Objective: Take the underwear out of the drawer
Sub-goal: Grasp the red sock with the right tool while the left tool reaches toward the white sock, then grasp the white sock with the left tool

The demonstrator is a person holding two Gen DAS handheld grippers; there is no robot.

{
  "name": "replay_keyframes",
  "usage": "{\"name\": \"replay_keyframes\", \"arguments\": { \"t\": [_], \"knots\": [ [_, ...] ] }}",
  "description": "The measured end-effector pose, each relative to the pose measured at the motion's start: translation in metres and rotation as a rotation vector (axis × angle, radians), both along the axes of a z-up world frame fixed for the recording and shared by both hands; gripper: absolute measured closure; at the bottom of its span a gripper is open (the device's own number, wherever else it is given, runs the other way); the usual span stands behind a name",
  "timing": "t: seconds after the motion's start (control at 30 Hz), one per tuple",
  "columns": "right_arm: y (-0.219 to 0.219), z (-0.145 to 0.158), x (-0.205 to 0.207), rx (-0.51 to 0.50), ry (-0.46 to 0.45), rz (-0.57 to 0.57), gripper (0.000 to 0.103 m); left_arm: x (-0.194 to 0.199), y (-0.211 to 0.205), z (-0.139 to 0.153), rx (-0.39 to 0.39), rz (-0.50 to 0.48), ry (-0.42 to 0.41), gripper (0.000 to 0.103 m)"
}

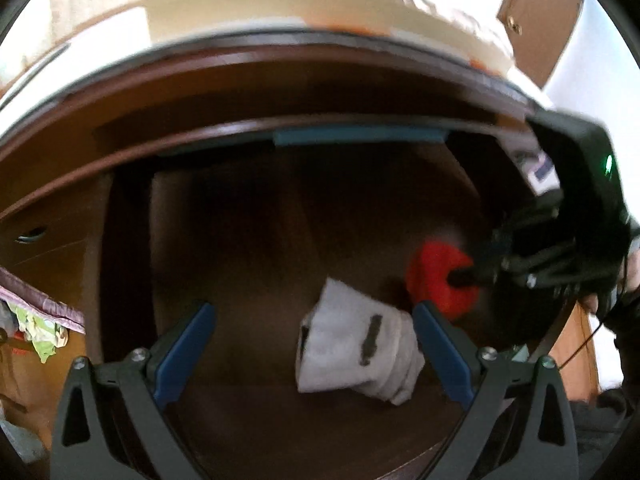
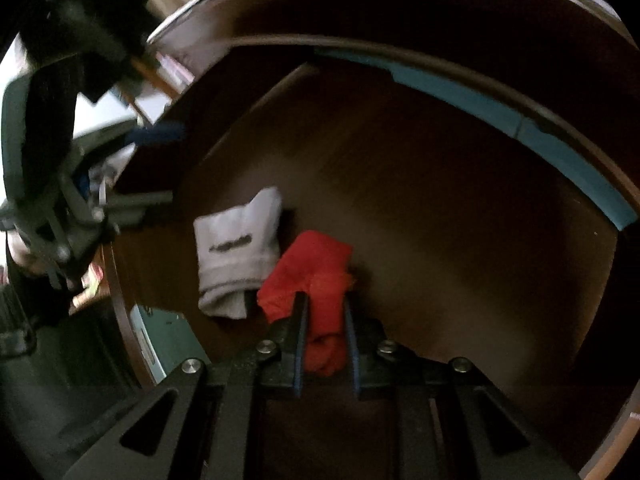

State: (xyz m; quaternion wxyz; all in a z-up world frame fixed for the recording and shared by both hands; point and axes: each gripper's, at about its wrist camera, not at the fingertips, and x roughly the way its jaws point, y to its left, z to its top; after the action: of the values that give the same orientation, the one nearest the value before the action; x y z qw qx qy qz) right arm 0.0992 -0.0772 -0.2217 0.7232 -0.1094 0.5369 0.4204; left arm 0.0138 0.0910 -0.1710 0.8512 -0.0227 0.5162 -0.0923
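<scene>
A dark brown wooden drawer (image 2: 460,208) is standing open, filling both wrist views, with a strip of blue tape (image 1: 360,136) stuck along its far inner edge. Beyond the drawer, the left wrist view is showing a pale, brightly lit top edge of the furniture and a brown door (image 1: 540,20) at the upper right; bits of coloured cloth (image 1: 36,328) are hanging at the far left.

Two items are lying on the drawer floor, just beside each other: a folded white sock (image 2: 236,252) with a dark mark on it, and the red underwear (image 2: 316,276) to its right in the right wrist view.

The right gripper (image 2: 324,308) is reaching steeply down into the drawer, and its jaws are pinching the red underwear, with the red fabric bunching between the blue pads and bulging out both in front of the tips and behind them. In the left wrist view the same gripper (image 1: 460,276) is coming in from the right, its tip buried in the red cloth.

The left gripper (image 1: 316,320) is hanging over the drawer with its jaws spread wide and nothing in them; the white sock is showing between its fingers, lying below and apart from the pads.
</scene>
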Motion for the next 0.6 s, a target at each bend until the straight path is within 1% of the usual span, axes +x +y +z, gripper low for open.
{"name": "replay_keyframes", "arguments": {
  "t": [0.17, 0.2, 0.23, 0.33, 0.4, 0.47, 0.53, 0.6],
  "knots": [
    [-0.001, 0.004, 0.001, 0.023, -0.017, -0.027, 0.085, 0.018, -0.012, -0.017, -0.066, -0.096, 0.173, 0.003],
    [-0.002, 0.007, -0.002, 0.029, -0.016, -0.031, 0.085, 0.019, -0.014, -0.019, -0.075, -0.105, 0.196, 0.003],
    [-0.014, 0.012, 0.008, 0.036, -0.014, -0.035, 0.085, 0.021, -0.016, -0.021, -0.080, -0.112, 0.220, 0.003],
    [-0.018, 0.012, 0.009, 0.045, -0.017, -0.034, 0.085, 0.029, -0.023, -0.030, -0.094, -0.138, 0.296, 0.003],
    [-0.026, 0.017, 0.012, 0.046, -0.021, -0.033, 0.085, 0.033, -0.025, -0.034, -0.095, -0.130, 0.332, 0.003],
    [-0.026, 0.018, 0.012, 0.052, -0.021, -0.035, 0.085, 0.038, -0.030, -0.041, -0.099, -0.148, 0.378, 0.004],
    [-0.019, 0.013, 0.015, 0.060, -0.021, -0.036, 0.085, 0.040, -0.032, -0.044, -0.080, -0.141, 0.402, 0.005],
    [-0.019, 0.013, 0.015, 0.067, -0.022, -0.039, 0.085, 0.041, -0.041, -0.046, -0.055, -0.168, 0.418, 0.005]
  ]
}}
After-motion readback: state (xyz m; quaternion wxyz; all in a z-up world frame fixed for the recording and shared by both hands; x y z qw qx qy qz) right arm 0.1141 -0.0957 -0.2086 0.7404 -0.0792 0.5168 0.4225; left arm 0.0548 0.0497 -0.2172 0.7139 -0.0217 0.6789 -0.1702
